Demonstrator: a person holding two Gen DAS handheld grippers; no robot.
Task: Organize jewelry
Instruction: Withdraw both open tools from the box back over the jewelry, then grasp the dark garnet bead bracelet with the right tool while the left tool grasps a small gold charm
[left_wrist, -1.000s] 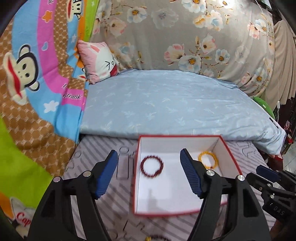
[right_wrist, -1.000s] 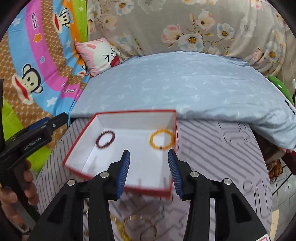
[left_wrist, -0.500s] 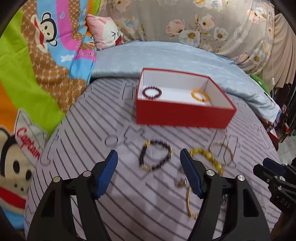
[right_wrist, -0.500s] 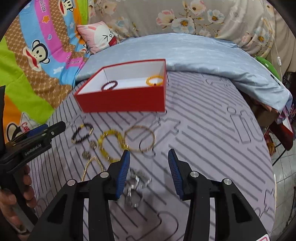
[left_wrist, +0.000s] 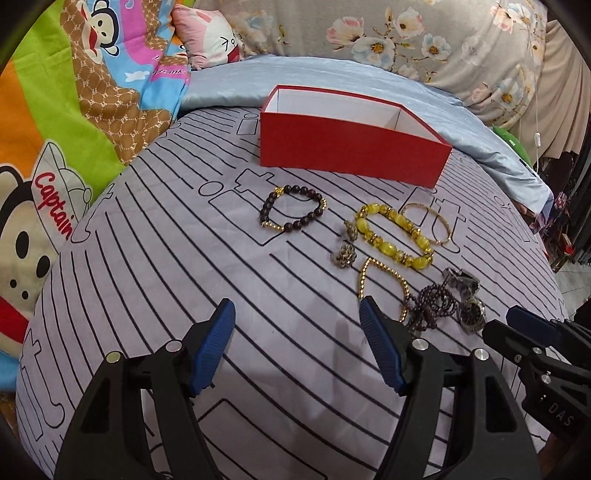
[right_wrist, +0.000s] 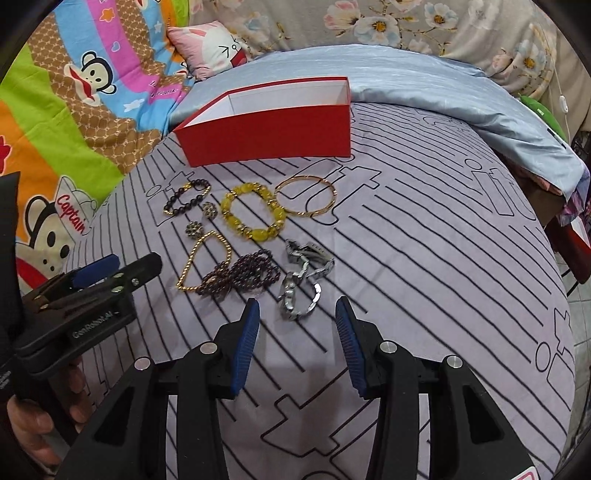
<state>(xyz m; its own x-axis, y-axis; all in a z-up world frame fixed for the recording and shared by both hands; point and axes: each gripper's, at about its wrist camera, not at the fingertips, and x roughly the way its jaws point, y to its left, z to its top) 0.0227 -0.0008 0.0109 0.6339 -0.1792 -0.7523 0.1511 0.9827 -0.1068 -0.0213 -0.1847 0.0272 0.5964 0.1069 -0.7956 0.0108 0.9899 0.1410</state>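
Note:
A red box (left_wrist: 351, 147) (right_wrist: 269, 133) stands at the far side of the striped cloth; its contents are hidden from here. In front of it lie a dark bead bracelet (left_wrist: 293, 212) (right_wrist: 186, 197), a yellow bead bracelet (left_wrist: 393, 234) (right_wrist: 253, 216), a thin gold bangle (left_wrist: 430, 223) (right_wrist: 306, 195), a gold chain (left_wrist: 384, 284) (right_wrist: 203, 260), a purple bead strand (left_wrist: 430, 306) (right_wrist: 243, 275), a silver watch (left_wrist: 467, 299) (right_wrist: 304, 284) and two small earrings (left_wrist: 345, 254) (right_wrist: 195, 228). My left gripper (left_wrist: 297, 345) is open and empty, near of the pile. My right gripper (right_wrist: 297, 341) is open and empty, just near of the watch.
The cloth (right_wrist: 424, 258) drops off at the right. A blue quilt (left_wrist: 332, 79) lies behind the box, with a pink pillow (right_wrist: 210, 46) and cartoon blanket (left_wrist: 55, 129) at the left. The left gripper shows in the right wrist view (right_wrist: 85, 295).
Both grippers have pulled back from over the box toward the near side and lowered; the loose jewellery now lies in front of them. Both stay open and empty.

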